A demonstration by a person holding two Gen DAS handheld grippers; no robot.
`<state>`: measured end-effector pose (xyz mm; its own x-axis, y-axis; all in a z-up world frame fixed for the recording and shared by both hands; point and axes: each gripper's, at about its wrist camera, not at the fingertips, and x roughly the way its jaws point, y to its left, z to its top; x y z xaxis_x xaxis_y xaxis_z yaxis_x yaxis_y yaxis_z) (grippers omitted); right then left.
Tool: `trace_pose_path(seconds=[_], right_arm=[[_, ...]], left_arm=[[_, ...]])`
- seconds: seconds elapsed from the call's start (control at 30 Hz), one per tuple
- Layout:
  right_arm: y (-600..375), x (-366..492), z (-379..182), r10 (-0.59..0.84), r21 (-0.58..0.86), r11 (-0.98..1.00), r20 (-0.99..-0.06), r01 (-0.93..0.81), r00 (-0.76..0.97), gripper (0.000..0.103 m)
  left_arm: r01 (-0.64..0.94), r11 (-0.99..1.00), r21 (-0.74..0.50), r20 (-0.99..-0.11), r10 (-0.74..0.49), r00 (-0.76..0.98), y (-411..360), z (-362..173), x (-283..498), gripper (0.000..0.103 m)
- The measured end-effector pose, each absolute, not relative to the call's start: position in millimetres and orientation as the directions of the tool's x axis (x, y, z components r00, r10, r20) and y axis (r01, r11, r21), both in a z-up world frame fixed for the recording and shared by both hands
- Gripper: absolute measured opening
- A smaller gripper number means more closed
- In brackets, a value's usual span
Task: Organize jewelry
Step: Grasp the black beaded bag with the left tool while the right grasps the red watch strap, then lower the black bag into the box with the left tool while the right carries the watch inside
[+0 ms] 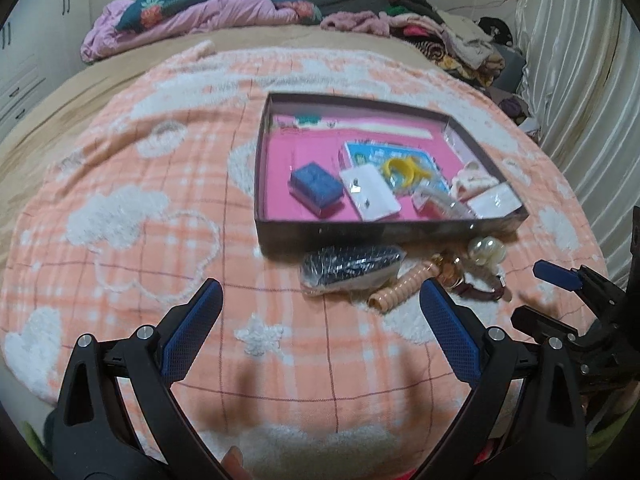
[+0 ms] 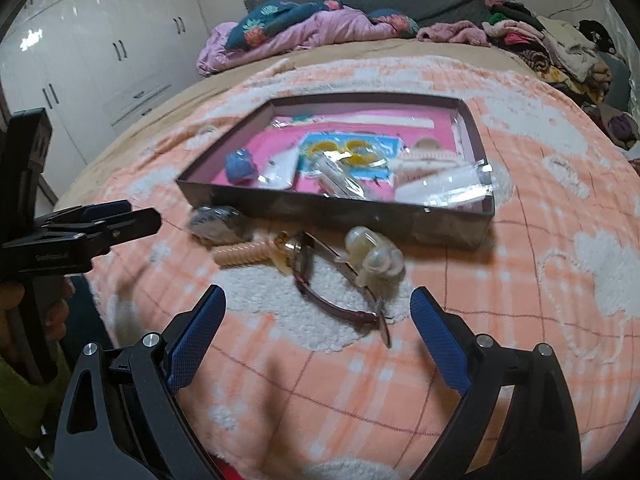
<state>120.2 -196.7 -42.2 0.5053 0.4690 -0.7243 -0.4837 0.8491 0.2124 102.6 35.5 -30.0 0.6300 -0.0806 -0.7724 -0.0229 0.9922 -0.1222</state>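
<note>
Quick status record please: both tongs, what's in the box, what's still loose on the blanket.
left tongs: open, empty, above the blanket
right tongs: open, empty, facing the wristwatch
box: open, pink lined; holds a blue case, earring cards, yellow bangles
loose in front of box: black packet, peach coil tie, wristwatch, pearly clip
surface: peach plaid blanket

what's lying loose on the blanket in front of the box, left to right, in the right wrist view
Dark wrapped item → peach coil hair tie → watch → pearly clip. All lie outside the box, along its near wall.
</note>
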Motion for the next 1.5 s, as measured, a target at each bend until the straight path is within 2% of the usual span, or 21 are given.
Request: trace_pose_path(seconds=[0.2,0.43,0.5,0.53,0.6,0.73,0.87,0.93,1.0,1.17,1.5], right_arm=[[-196.2,131.7,-65.1,0.431,0.190,0.868,-0.747,-0.459,0.506,0.092],[-184.4,140.8,-81.1,0.416,0.177,0.871,-0.762,-0.458,0.497,0.080],[-182.4,138.4,-82.0,0.418,0.178,0.871,-0.757,-0.458,0.501,0.068],[-181.5,137.3,-82.1,0.414,0.175,0.873,-0.758,-0.455,0.504,0.066],[-181.9,135.8,-81.8,0.414,0.176,0.875,-0.755,-0.451,0.509,0.046],[-186.7,136.0,-80.9,0.483,0.261,0.846,-0.743,-0.464,0.463,0.037],[-183.7,129.9,-75.3,0.554,0.319,0.797,-0.723,-0.512,0.413,0.019],[-180.8,125.3,-70.7,0.556,0.307,0.792,-0.721,-0.528,0.413,0.019],[-179.9,121.2,-67.6,0.562,0.304,0.783,-0.719,-0.542,0.409,0.019],[-185.0,117.0,-57.7,0.584,0.324,0.773,-0.700,-0.545,0.412,0.019],[-196.2,103.6,-19.1,0.627,0.314,0.749,-0.620,-0.584,0.472,0.019]], left_arm=[[-0.029,0.990,-0.136,-0.799,-0.092,0.594,35.8,-51.5,111.8,0.092],[-0.040,0.979,-0.198,-0.812,-0.141,0.566,36.9,-67.5,126.7,0.092],[-0.047,0.974,-0.223,-0.813,-0.160,0.560,37.1,-70.8,131.9,0.092],[-0.049,0.971,-0.234,-0.814,-0.168,0.556,37.0,-72.3,134.9,0.092],[-0.053,0.966,-0.252,-0.814,-0.182,0.552,35.9,-75.2,140.3,0.092],[-0.061,0.963,-0.264,-0.814,-0.188,0.550,32.2,-78.9,147.0,0.092],[-0.063,0.963,-0.260,-0.812,-0.183,0.554,27.4,-80.1,151.9,0.093],[-0.064,0.965,-0.255,-0.810,-0.177,0.558,25.5,-80.4,152.7,0.092],[-0.054,0.972,-0.227,-0.809,-0.157,0.566,22.0,-79.7,153.4,0.070],[-0.027,0.979,-0.201,-0.804,-0.149,0.576,20.9,-75.5,150.2,0.066],[-0.038,0.973,-0.229,-0.755,-0.153,0.638,42.9,-45.6,120.7,0.065]])
